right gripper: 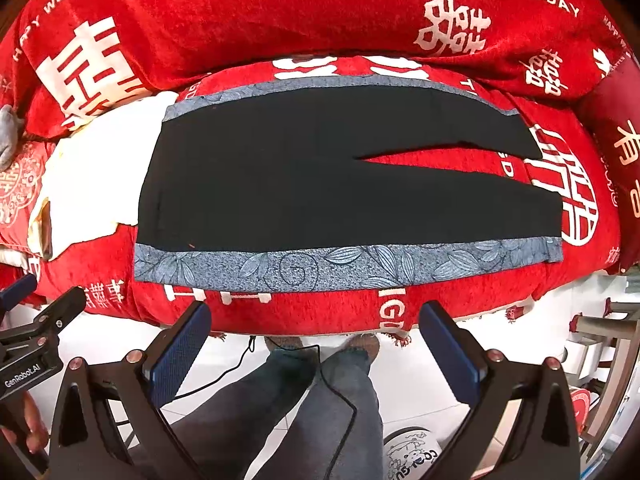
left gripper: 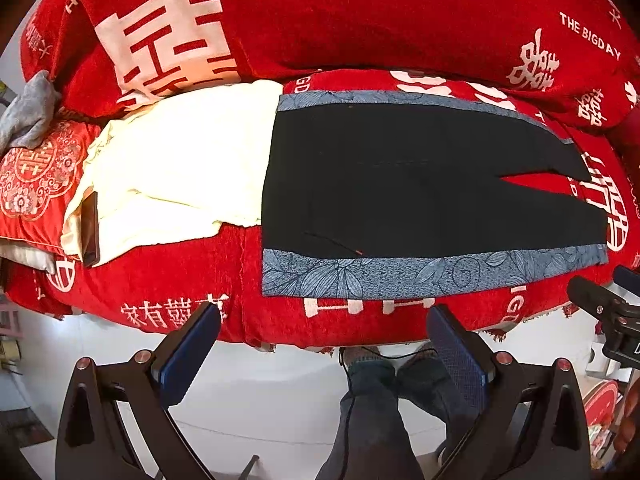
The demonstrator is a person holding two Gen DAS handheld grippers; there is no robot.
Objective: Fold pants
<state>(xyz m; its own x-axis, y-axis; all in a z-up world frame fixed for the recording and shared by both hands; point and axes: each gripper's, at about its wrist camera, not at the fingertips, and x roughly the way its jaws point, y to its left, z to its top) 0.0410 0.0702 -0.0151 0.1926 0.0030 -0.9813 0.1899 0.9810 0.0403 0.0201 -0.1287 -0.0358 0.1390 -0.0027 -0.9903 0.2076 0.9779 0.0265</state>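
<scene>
Two grippers hang side by side above the white floor in front of a sofa, both with jaws spread wide and nothing between them. The left gripper (left gripper: pixel 324 328) shows its blue-padded fingers (left gripper: pixel 192 344) apart, and the right gripper (right gripper: pixel 316 324) stands the same way, its fingers (right gripper: pixel 448 344) well clear of the cloth. Below them the person's legs (right gripper: pixel 320 400) in dark jeans stand on the floor, with a thin black cable (right gripper: pixel 340 396) trailing across them.

Just past the fingertips runs the front edge of the red sofa cover (right gripper: pixel 320 312) printed with white characters. On the seat lie the pants (right gripper: pixel 320 184), black with a blue-grey leaf-patterned band along each outer side, spread flat, waist toward the left, the two legs parting toward the right. Touching the waist end on the left is a cream cloth (left gripper: pixel 180 168). Farther left a grey cloth (left gripper: pixel 28 116) rests on a patterned red cushion (left gripper: pixel 36 180). Behind everything rises the red backrest (left gripper: pixel 360 20)
</scene>
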